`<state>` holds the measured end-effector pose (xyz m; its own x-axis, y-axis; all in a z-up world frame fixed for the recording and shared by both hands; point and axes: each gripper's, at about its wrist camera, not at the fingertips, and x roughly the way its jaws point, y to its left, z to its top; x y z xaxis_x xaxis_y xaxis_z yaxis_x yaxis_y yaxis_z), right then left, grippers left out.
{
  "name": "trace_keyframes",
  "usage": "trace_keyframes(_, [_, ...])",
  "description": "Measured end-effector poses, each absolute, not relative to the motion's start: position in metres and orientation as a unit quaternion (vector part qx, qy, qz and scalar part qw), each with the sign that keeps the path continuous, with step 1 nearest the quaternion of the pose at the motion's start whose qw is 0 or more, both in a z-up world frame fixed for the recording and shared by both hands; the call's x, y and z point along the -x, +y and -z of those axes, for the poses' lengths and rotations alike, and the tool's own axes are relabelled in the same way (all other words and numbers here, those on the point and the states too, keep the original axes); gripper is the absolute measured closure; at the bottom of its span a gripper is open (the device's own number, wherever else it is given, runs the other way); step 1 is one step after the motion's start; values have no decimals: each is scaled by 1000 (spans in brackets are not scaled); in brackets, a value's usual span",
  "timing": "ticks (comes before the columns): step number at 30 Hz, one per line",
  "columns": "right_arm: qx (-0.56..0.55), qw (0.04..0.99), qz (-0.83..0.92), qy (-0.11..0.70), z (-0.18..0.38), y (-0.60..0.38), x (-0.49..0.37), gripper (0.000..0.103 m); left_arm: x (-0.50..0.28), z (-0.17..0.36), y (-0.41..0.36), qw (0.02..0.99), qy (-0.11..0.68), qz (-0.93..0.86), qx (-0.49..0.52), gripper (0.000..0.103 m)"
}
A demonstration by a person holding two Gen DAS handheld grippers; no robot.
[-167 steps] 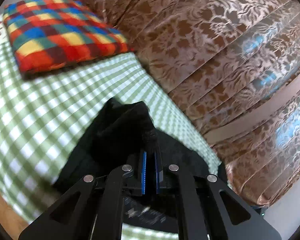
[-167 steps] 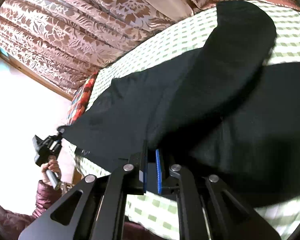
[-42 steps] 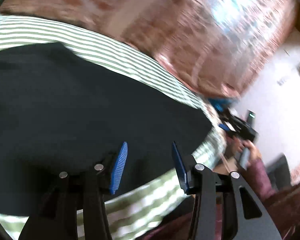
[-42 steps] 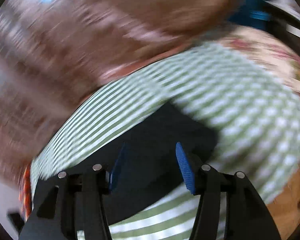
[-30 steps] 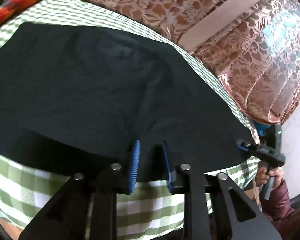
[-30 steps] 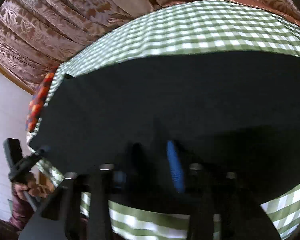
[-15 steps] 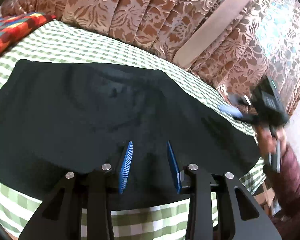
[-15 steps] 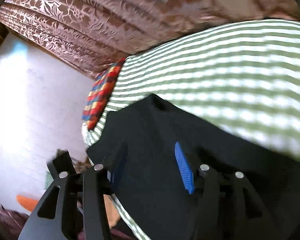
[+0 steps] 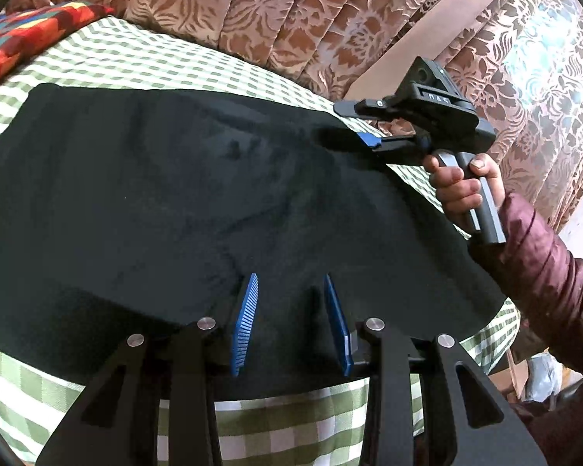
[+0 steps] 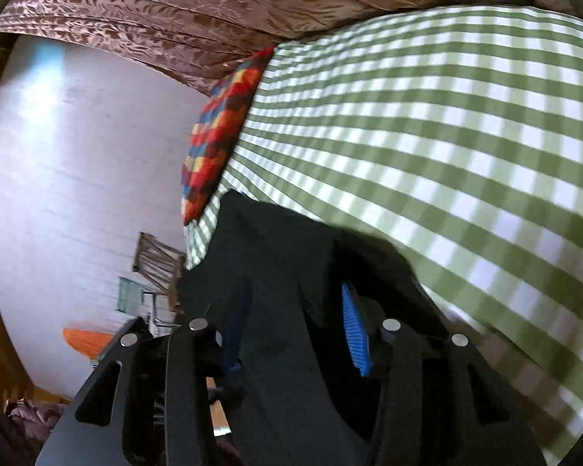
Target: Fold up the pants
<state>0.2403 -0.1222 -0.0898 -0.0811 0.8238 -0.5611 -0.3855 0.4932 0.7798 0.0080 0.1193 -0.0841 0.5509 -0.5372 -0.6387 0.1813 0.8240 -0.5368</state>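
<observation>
The black pants (image 9: pixel 175 194) lie spread flat on the green-checked bed sheet (image 9: pixel 128 58). My left gripper (image 9: pixel 290 283) is open above the pants' near edge, blue pads apart, holding nothing. My right gripper (image 9: pixel 353 136) shows in the left wrist view at the pants' far edge, jaws apart around the fabric's edge. In the right wrist view the right gripper (image 10: pixel 291 303) is open, with black cloth (image 10: pixel 276 256) lying between its jaws. Its left pad is mostly hidden by the cloth.
A multicoloured checked pillow (image 9: pixel 27 31) lies at the far left of the bed, also in the right wrist view (image 10: pixel 217 132). Brown floral curtains (image 9: pixel 291 11) hang behind the bed. A white wall (image 10: pixel 77 155) and small furniture stand beyond the bed's end.
Both grippers let go of the pants, which now lie flat. The right gripper has moved in to the pants' far edge and its jaws now straddle the cloth. The left gripper opened wider.
</observation>
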Motion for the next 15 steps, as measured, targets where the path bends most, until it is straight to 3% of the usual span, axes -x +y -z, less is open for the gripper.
trace_keyframes(2, [-202,652,-462,567,94,-117,-248,58,-8,84,119,855,426,210,209,69])
trace_keyframes(3, [-198,657,-455,568,97,-114,-252,65,-8,84,119,855,426,209,209,69])
trace_keyframes(4, [-188,665,-448,567,96,-111,-253,76,-8,84,119,855,427,208,209,69])
trace_keyframes(5, [-165,688,-434,558,92,-111,-252,98,-8,84,119,855,428,206,209,69])
trace_keyframes(9, [-168,734,-424,503,71,-124,-249,99,-8,86,120,852,432,202,216,69])
trace_keyframes(12, [-112,748,-380,532,94,-111,-256,99,-12,85,117,853,437,195,209,69])
trace_keyframes(15, [-123,740,-364,551,116,-109,-263,98,-11,83,117,854,439,187,208,69])
